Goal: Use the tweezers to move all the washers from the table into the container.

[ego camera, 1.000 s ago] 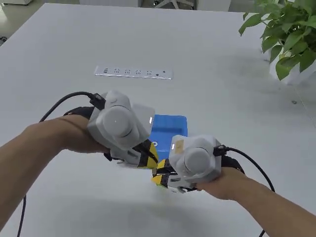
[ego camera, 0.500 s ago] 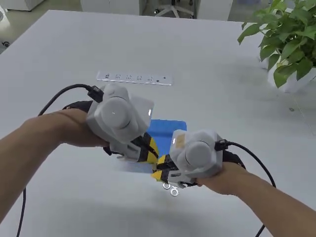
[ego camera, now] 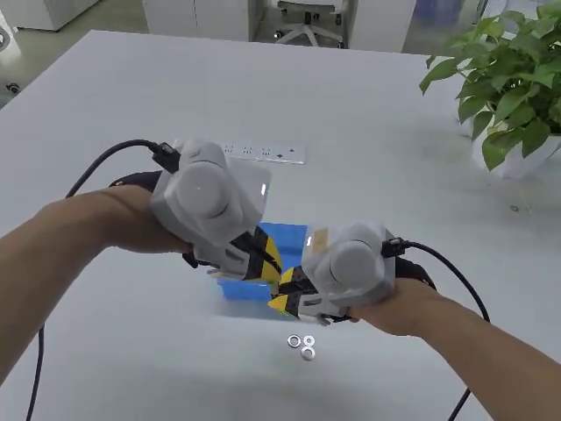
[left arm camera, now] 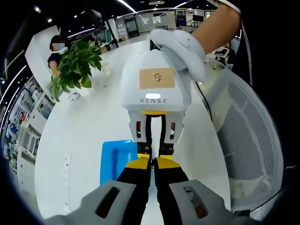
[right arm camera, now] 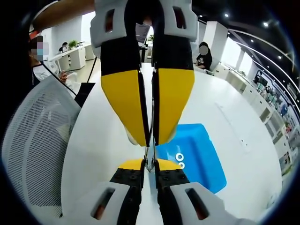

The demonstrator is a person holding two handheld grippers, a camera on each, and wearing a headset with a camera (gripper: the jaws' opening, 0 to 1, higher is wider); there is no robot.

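Note:
My left gripper (ego camera: pixel 266 260) and right gripper (ego camera: pixel 286 303) meet tip to tip above the near edge of a blue container (ego camera: pixel 282 237). In the right gripper view, thin metal tweezers (right arm camera: pixel 149 154) run between the left gripper's yellow pads (right arm camera: pixel 123 101) down into my right gripper (right arm camera: pixel 149 166); both grippers are shut on them. Two washers (right arm camera: pixel 180 160) lie inside the blue container (right arm camera: pixel 201 159). Three washers (ego camera: pixel 302 345) lie on the white table just in front of my right gripper. In the left gripper view, my left gripper (left arm camera: pixel 153 164) faces the right gripper (left arm camera: pixel 153 151), with the container (left arm camera: pixel 114 161) below.
A white power strip (ego camera: pixel 263 152) lies on the table beyond the container. At the far right stands a potted plant (ego camera: pixel 513 79). Cables trail from both grippers. A mesh chair (right arm camera: pixel 33 154) stands beside the table, and people sit in the background.
The grippers stay tip to tip but have shifted away from me over the container. The three washers on the table have come into sight below the right gripper.

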